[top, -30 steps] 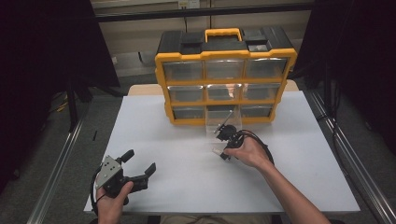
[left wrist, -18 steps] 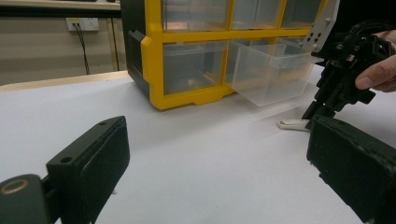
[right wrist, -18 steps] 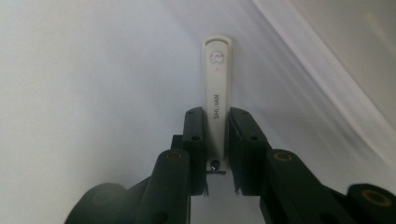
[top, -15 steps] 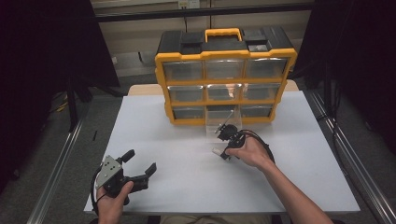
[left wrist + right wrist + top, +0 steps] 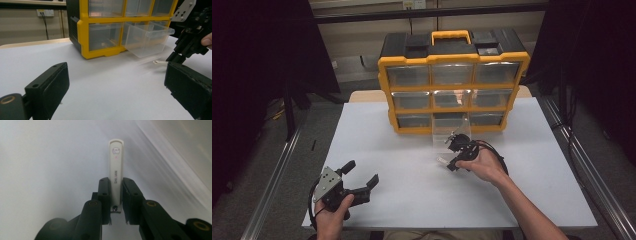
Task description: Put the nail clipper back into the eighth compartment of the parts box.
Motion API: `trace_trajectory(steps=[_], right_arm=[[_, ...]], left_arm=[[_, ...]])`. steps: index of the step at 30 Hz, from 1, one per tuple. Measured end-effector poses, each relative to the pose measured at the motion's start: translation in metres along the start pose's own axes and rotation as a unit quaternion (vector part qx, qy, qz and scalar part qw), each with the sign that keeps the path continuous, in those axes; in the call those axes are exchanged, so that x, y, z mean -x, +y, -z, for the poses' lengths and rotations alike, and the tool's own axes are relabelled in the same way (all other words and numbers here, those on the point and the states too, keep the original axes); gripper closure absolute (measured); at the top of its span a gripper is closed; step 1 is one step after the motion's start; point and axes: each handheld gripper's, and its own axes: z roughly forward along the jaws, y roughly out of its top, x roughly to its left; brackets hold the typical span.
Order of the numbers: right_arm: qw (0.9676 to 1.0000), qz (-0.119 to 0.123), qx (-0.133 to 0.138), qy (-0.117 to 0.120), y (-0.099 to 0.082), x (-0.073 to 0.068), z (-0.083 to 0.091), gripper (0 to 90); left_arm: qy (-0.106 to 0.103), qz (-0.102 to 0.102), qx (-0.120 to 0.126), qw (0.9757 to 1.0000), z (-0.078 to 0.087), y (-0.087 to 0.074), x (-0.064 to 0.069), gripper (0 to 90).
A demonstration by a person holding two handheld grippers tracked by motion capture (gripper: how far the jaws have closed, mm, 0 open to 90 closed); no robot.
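Almost nothing has moved: my right gripper [image 5: 115, 202] stays clamped on the white nail clipper [image 5: 116, 170], low over the table [image 5: 412, 200] before the pulled-out drawer [image 5: 451, 131]. My left gripper [image 5: 361, 179] idles wide open near the front-left corner.

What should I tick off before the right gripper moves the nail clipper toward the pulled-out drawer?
1. Right gripper shut on the white nail clipper: ok, jaws pinch its lower end.
2. Clipper lifted off the white table: cannot tell.
3. Clear drawer in the bottom row of the yellow organizer pulled out: ok.
4. Drawer contents: cannot tell.
5. Left gripper open and apart from the drawer: ok, it is near the table's front edge.
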Motion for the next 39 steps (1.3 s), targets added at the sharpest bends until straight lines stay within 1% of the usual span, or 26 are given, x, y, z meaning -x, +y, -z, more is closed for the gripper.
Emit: trace_trajectory(steps=[1,2,3,4,6,7,9,10,13,15,18,20,23,24,25,26,27,29,30,31,32,33,34,36,37,39], right_arm=[[1.0,0.008,0.003,-0.001,-0.001,0.001,0.001,77.3],[1.0,0.001,0.008,-0.002,-0.002,0.0,0.002,77.3],[0.9999,0.006,0.013,-0.002,-0.003,0.001,0.003,77.3],[0.9998,-0.002,0.021,0.002,-0.003,-0.001,0.004,77.3],[0.9996,0.003,0.027,0.003,-0.005,-0.001,0.006,77.3],[0.9995,0.007,0.03,0.004,-0.005,-0.002,0.007,77.3],[0.9992,0.019,0.036,0.005,-0.006,-0.003,0.008,77.3],[0.9993,0.015,0.034,0.007,-0.007,-0.004,0.009,77.3],[0.9991,0.016,0.038,0.004,-0.009,-0.005,0.01,77.3],[0.9988,0.014,0.047,0.006,-0.01,-0.005,0.011,77.3],[0.9983,0.016,0.055,0.009,-0.013,-0.005,0.012,77.3],[0.9978,0.023,0.062,0.01,-0.014,-0.005,0.014,77.3],[0.9963,0.028,0.082,0.004,-0.017,-0.006,0.016,77.3],[0.9956,0.024,0.09,0.002,-0.02,-0.006,0.016,77.3],[0.995,0.026,0.096,0.002,-0.022,-0.005,0.017,77.3],[0.9946,0.021,0.102,0.002,-0.025,-0.005,0.017,77.3],[0.9941,0.023,0.106,0.001,-0.027,-0.003,0.017,77.3],[0.9937,0.022,0.11,-0.001,-0.03,-0.001,0.018,77.3],[0.9929,0.021,0.117,0.002,-0.031,-0.001,0.018,77.3],[0.9928,0.023,0.117,0.003,-0.032,-0.001,0.02,77.3],[0.9921,0.025,0.123,0.005,-0.032,-0.002,0.02,77.3],[0.9917,0.024,0.127,0.006,-0.033,-0.003,0.021,77.3],[0.9911,0.026,0.13,0.008,-0.033,-0.004,0.023,77.3],[0.9889,0.037,0.144,0.01,-0.034,-0.004,0.026,77.3],[0.9891,0.033,0.143,0.01,-0.034,-0.005,0.028,77.3],[0.9881,0.036,0.149,0.01,-0.034,-0.005,0.03,77.3]], left_arm=[[0.001,0.0,0.0,1.0,0.0,0.0,0.0,5.8],[0.0,0.001,0.001,1.0,0.0,0.0,0.0,5.8],[0.0,0.001,0.002,1.0,0.0,0.0,0.0,5.6],[0.0,0.001,0.001,1.0,0.0,0.0,0.0,5.6],[0.004,-0.001,0.001,1.0,0.0,0.0,-0.001,5.6],[0.006,0.003,0.004,1.0,0.001,0.0,-0.001,5.6],[0.005,0.004,0.003,1.0,0.001,0.0,-0.002,5.5],[0.006,0.005,0.003,1.0,0.001,0.0,-0.002,5.5],[0.007,0.001,0.005,1.0,0.002,0.0,-0.003,5.5],[0.006,0.001,0.006,1.0,0.002,0.001,-0.003,5.5],[0.006,0.0,0.008,0.9999,0.003,0.001,-0.004,5.5],[0.006,0.001,0.009,0.9999,0.003,0.001,-0.004,5.5],[0.009,-0.001,0.008,0.9999,0.004,0.001,-0.004,5.5],[0.009,-0.001,0.009,0.9999,0.005,0.001,-0.005,5.5],[0.012,-0.003,0.009,0.9999,0.005,0.001,-0.005,5.5],[0.011,-0.003,0.008,0.9999,0.006,0.001,-0.006,5.5],[0.014,-0.003,0.006,0.9999,0.006,0.001,-0.006,5.5],[0.013,-0.003,0.008,0.9999,0.005,0.001,-0.005,5.5],[0.013,-0.003,0.007,0.9999,0.006,0.001,-0.005,5.5],[0.013,0.002,0.01,0.9999,0.005,0.001,-0.004,5.6],[0.01,-0.003,0.008,0.9999,0.006,0.001,-0.005,5.5],[0.012,-0.006,0.007,0.9999,0.006,0.001,-0.005,5.5],[0.01,-0.006,0.006,0.9999,0.006,0.001,-0.004,5.6],[0.011,-0.007,0.005,0.9999,0.006,0.001,-0.004,5.8],[0.01,-0.006,0.005,0.9999,0.006,0.001,-0.004,5.8],[0.009,-0.007,0.005,0.9999,0.006,0.001,-0.004,5.8]])
